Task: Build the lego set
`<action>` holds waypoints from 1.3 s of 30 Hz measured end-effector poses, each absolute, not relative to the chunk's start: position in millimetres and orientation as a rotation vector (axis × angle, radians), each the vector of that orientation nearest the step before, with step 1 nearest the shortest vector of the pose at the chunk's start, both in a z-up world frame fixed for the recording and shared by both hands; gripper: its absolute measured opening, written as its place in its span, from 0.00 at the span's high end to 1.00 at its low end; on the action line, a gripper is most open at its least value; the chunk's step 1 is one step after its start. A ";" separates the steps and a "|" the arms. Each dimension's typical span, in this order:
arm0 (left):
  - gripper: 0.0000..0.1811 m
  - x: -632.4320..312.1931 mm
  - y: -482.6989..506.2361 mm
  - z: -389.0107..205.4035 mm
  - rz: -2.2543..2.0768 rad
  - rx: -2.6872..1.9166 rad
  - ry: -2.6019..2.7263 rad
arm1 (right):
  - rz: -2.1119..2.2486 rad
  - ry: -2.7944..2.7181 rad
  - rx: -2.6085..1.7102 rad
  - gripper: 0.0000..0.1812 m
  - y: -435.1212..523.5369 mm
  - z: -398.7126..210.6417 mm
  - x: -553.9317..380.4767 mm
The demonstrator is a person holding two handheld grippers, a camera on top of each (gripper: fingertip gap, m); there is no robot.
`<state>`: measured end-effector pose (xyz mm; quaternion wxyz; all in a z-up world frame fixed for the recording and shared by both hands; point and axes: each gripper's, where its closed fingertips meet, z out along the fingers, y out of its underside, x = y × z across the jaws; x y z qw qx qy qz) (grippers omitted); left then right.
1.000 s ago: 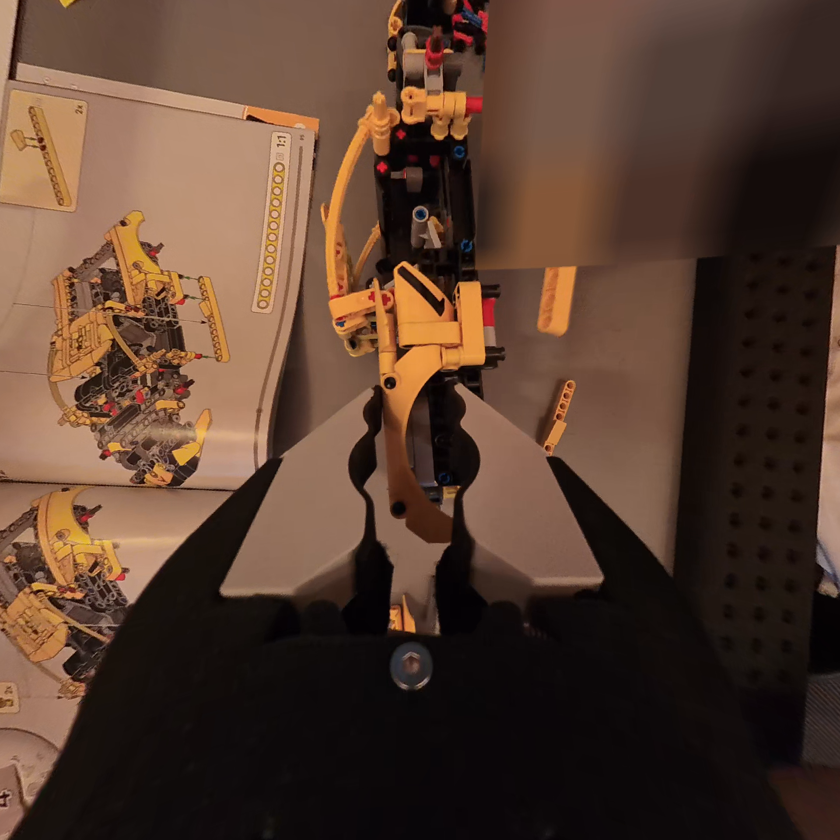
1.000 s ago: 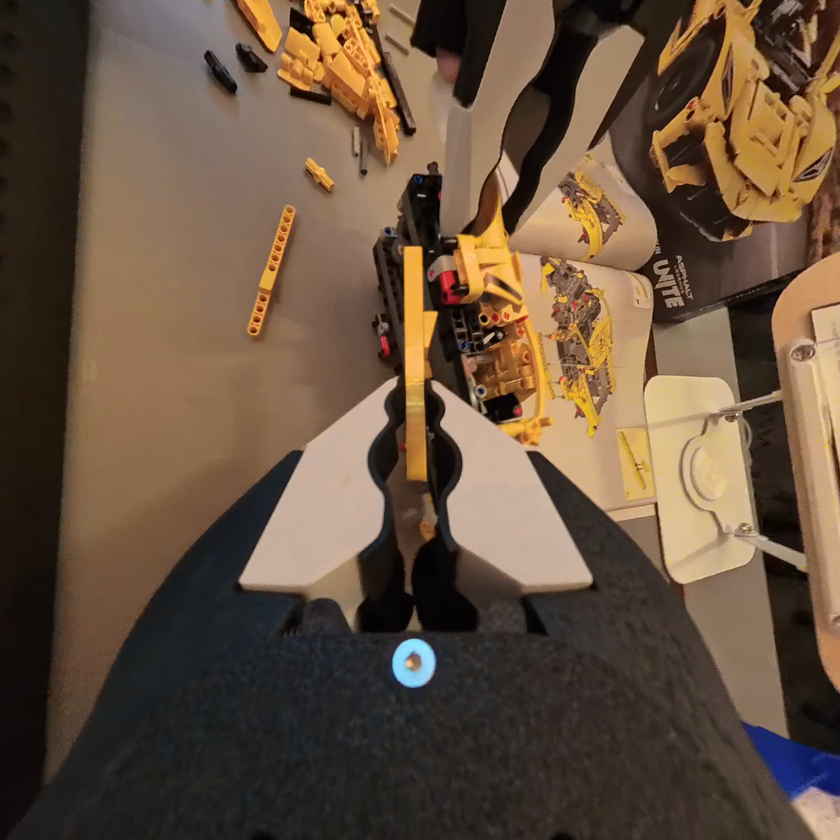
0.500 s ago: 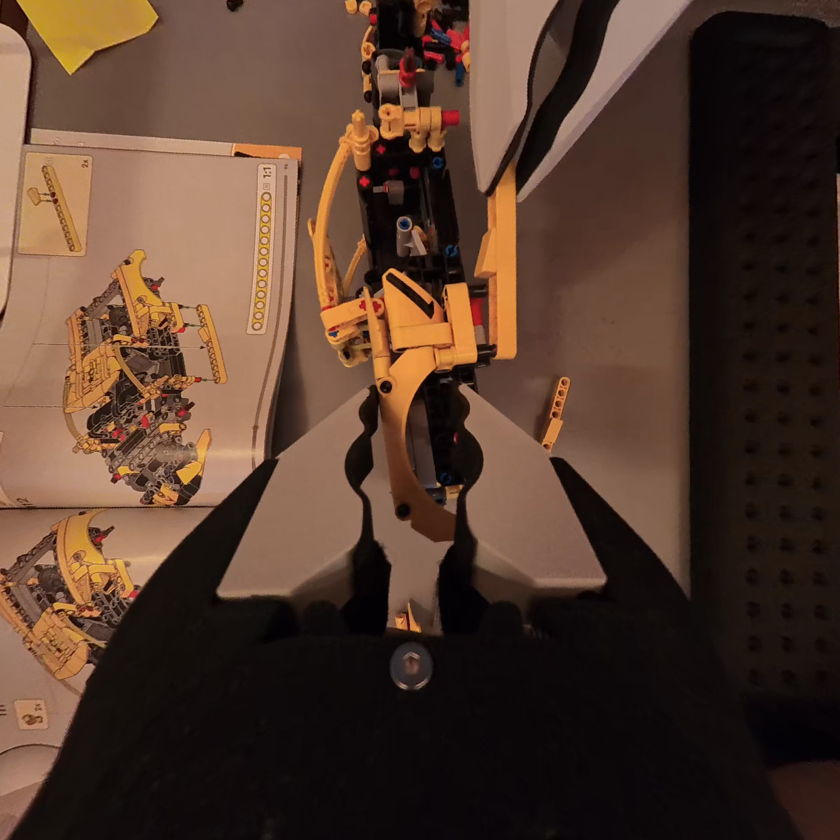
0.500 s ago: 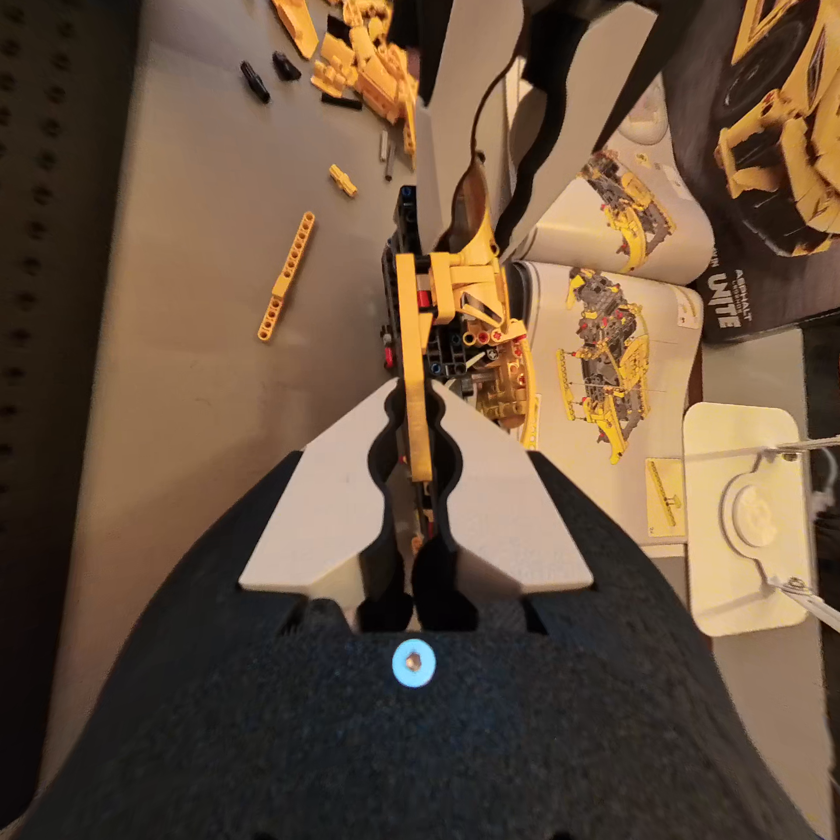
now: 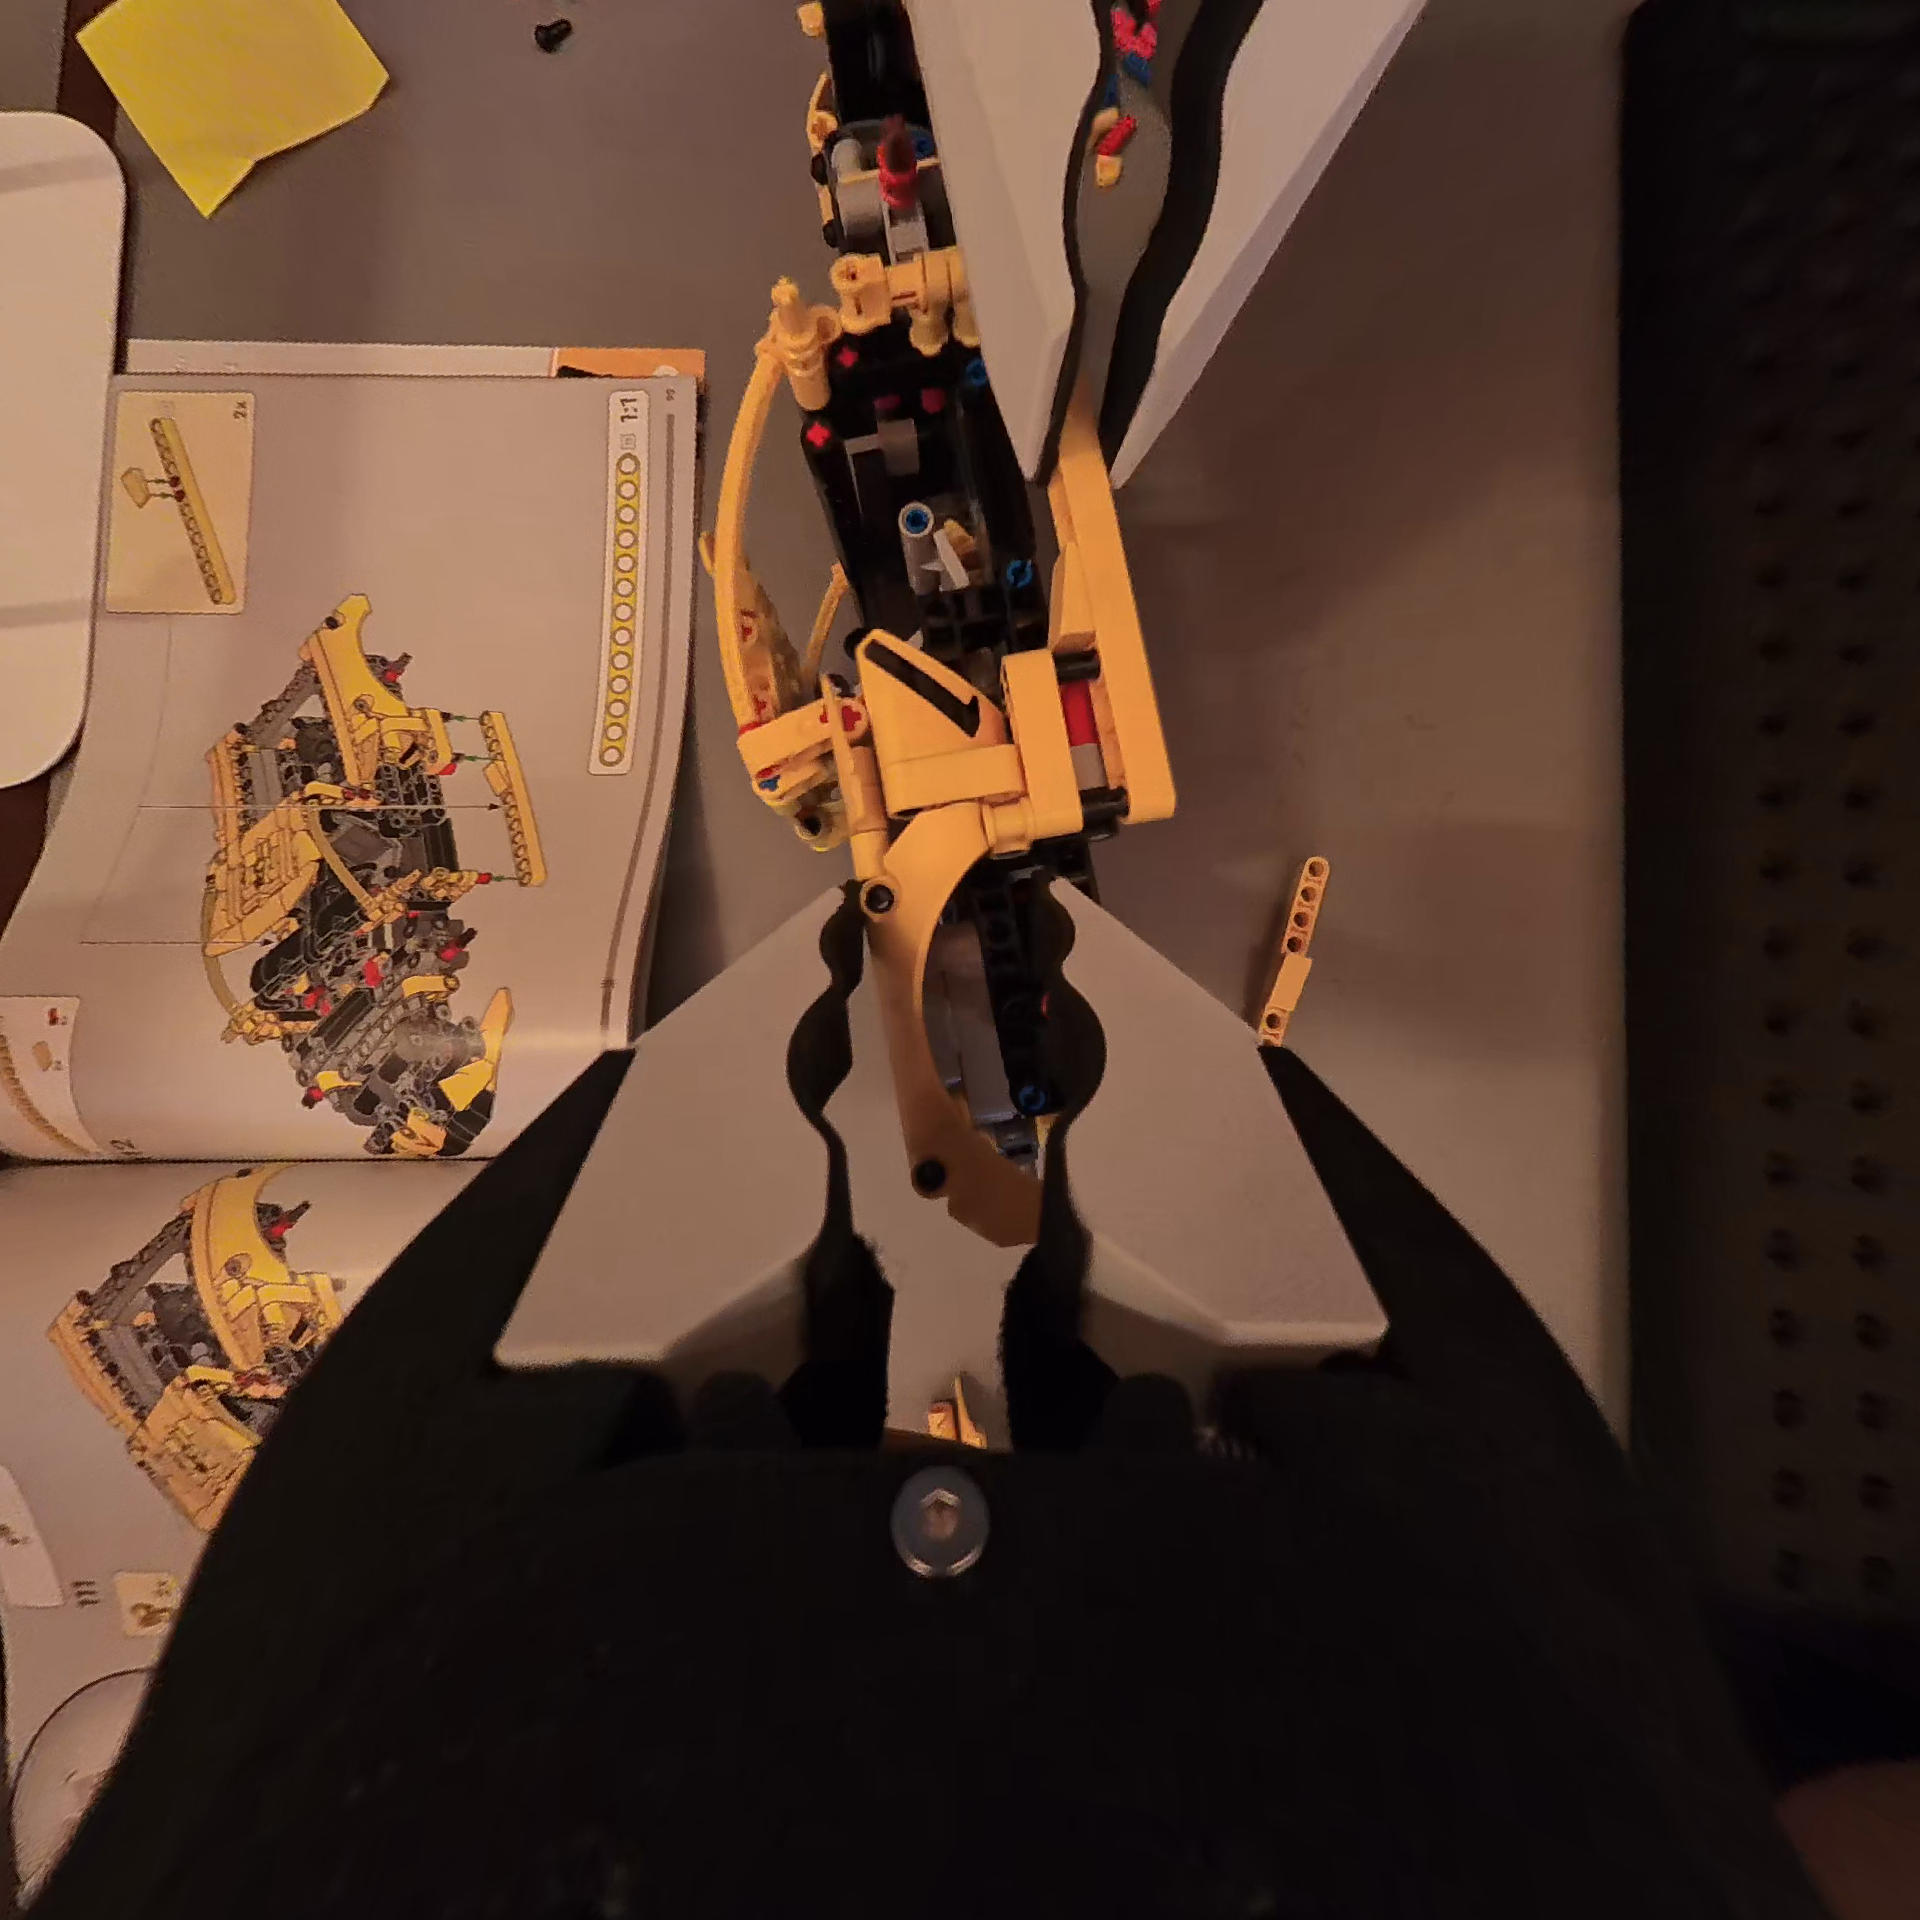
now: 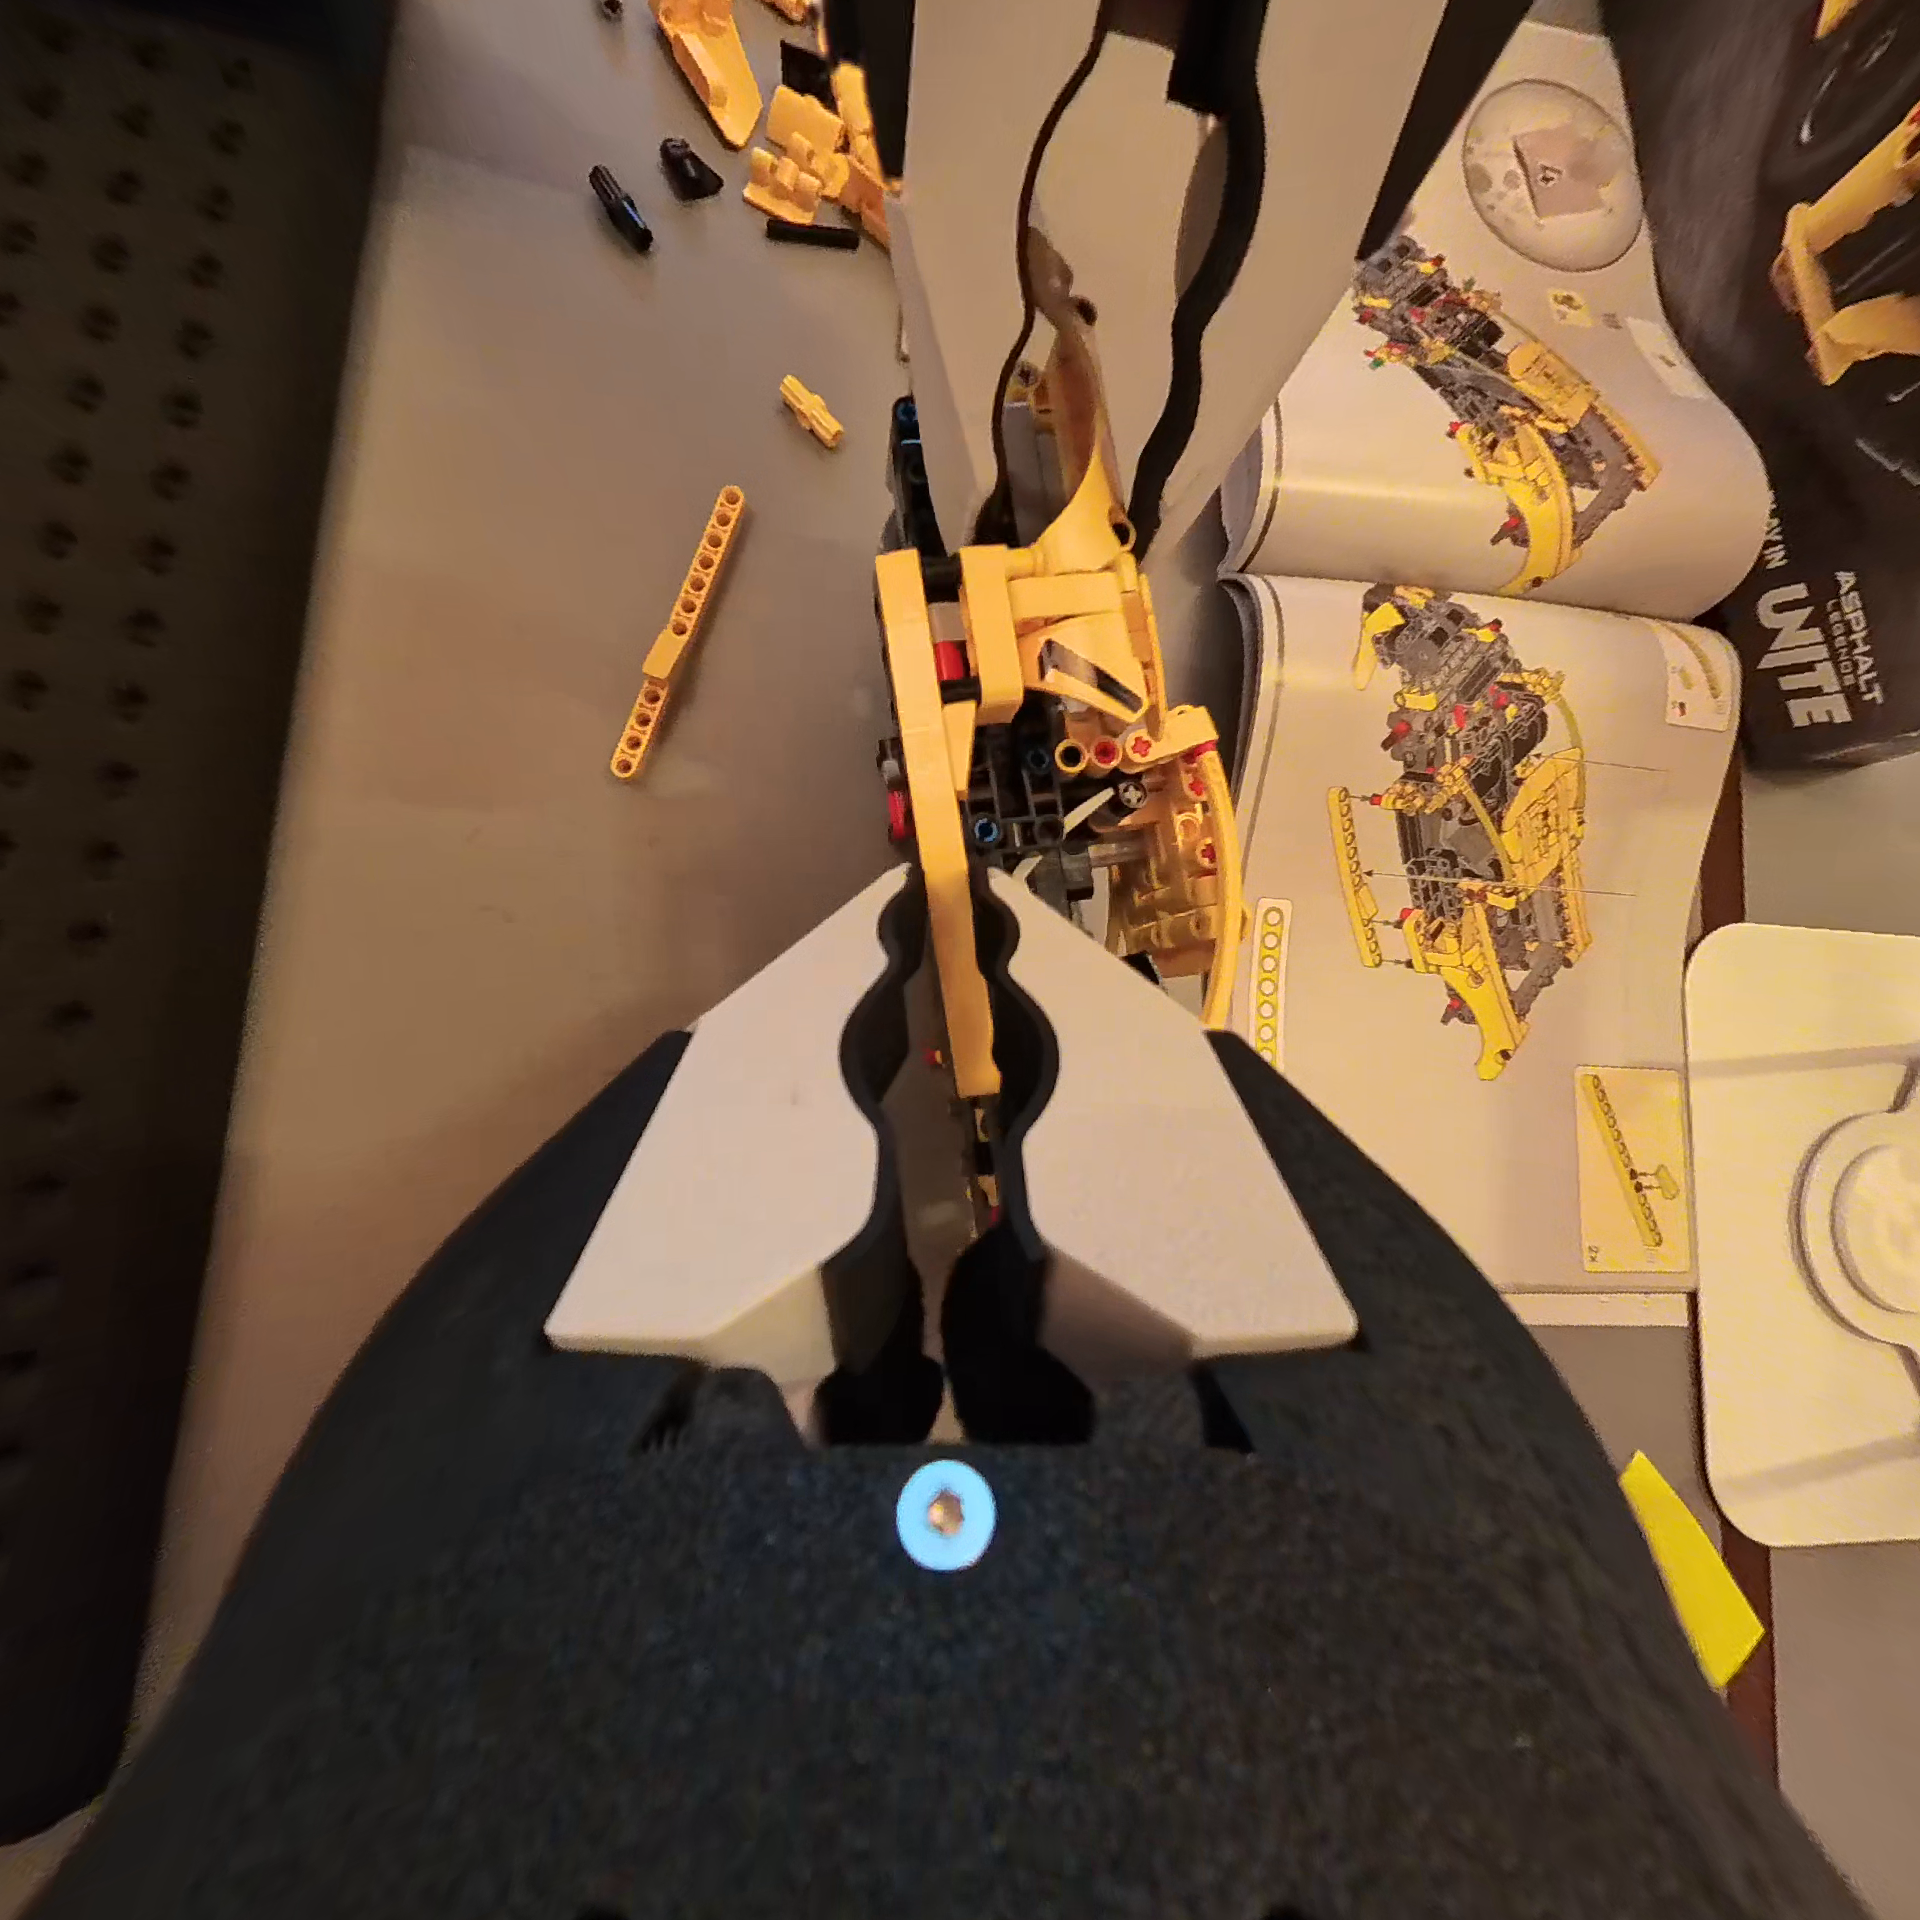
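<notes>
My left hand-held gripper (image 5: 951, 1049) is clamped on the near end of the lego model (image 5: 935, 665), held over the grey counter (image 5: 1403, 623). My right hand-held gripper (image 6: 951, 977) grips a long yellow beam (image 6: 940, 831) pressed along the model's side. The instruction booklet (image 5: 395, 769) lies open left.

Open instruction booklet (image 5: 343, 769) crowds one side of the model (image 5: 935, 623); loose beam (image 6: 681, 634) lies opposite.
</notes>
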<state>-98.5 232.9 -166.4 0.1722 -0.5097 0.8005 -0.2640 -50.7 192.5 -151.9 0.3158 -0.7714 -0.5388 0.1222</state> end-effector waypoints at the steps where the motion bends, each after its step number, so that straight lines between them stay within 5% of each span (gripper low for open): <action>1: 0.83 -98.5 232.6 -166.6 -0.746 -1.445 2.271 | 0.333 -1.412 -2.036 0.96 192.6 -151.5 -50.8; 18: 0.84 -96.7 238.8 -169.4 -0.698 -1.470 2.238 | 0.080 -1.317 -1.954 0.95 203.2 -152.5 -55.2; 39: 0.84 -95.0 233.1 -168.9 -0.641 -1.444 2.252 | 0.436 -1.324 -2.016 0.88 207.3 -152.2 -83.5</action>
